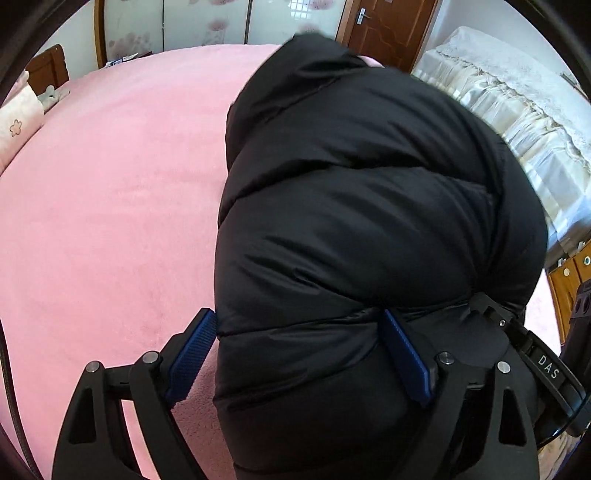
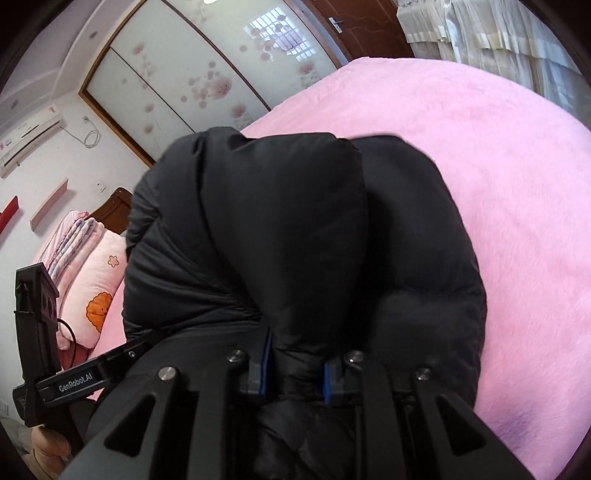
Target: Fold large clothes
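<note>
A bulky black quilted puffer jacket (image 1: 369, 221), its shiny padded fabric bunched into a thick bundle, lies on a bed covered with a fluffy pink fleece blanket (image 1: 110, 221). In the left wrist view the jacket fills the right half of the picture, reaching from the near edge of the bed up toward a brown wooden door (image 1: 384, 26).

The left hand-held gripper (image 1: 299, 354) has its two black fingers, each faced with a blue ribbed pad (image 1: 406, 354), spread wide on either side of a fat quilted roll of the jacket. The left-side pad stands just beside the edge of the fabric and the right-side pad lies against it, yet the roll bulges freely between them (whether the pads squeeze it at all cannot be told for certain), so the jaws read as open around the jacket.

In the right wrist view the right hand-held gripper (image 2: 297, 369) has its jaws drawn close together, pinching a narrow fold of the same jacket between its blue pads; the black fabric swells out above the fingers and spills below them.

Off to the left of that view, a pink pillow with an orange cartoon print (image 2: 98, 295) sits at the head of the bed, beside a stack of folded pale bedding (image 2: 74, 240). White sliding wardrobe doors with pink blossom patterns (image 2: 192, 74) stand beyond the bed.
</note>
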`<state>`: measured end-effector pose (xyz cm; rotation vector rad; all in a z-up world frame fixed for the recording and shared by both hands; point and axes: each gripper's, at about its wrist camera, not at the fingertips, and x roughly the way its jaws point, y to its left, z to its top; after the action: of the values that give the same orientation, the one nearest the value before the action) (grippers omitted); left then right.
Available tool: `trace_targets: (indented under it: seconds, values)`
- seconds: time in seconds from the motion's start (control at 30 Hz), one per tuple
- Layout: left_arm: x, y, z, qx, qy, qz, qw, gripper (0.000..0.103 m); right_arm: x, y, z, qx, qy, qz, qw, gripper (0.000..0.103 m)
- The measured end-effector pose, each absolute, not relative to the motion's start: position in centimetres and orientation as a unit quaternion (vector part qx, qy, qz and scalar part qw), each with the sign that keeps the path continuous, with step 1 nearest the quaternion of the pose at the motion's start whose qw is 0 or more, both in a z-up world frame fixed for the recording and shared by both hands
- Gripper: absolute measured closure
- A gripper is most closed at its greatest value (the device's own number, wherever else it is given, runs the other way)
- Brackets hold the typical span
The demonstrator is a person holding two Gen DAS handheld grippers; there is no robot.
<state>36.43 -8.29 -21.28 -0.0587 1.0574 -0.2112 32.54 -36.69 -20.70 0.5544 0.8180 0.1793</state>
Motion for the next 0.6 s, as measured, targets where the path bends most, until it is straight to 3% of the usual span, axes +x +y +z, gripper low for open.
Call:
trace_targets:
  seconds: [0.4, 0.6]
  values:
    - [37.7, -11.0, -24.0, 0.009, 0.487, -0.09, 0.869, 0.012, 33.5, -35.9, -22.4, 0.25, 0.405, 0.078, 0.876, 0.085]
    - [38.1, -12.6, -22.8, 0.04, 0.484, -0.095, 0.869, 0.012, 33.8, -35.1, -21.1, 0.23, 0.422, 0.078, 0.874, 0.084]
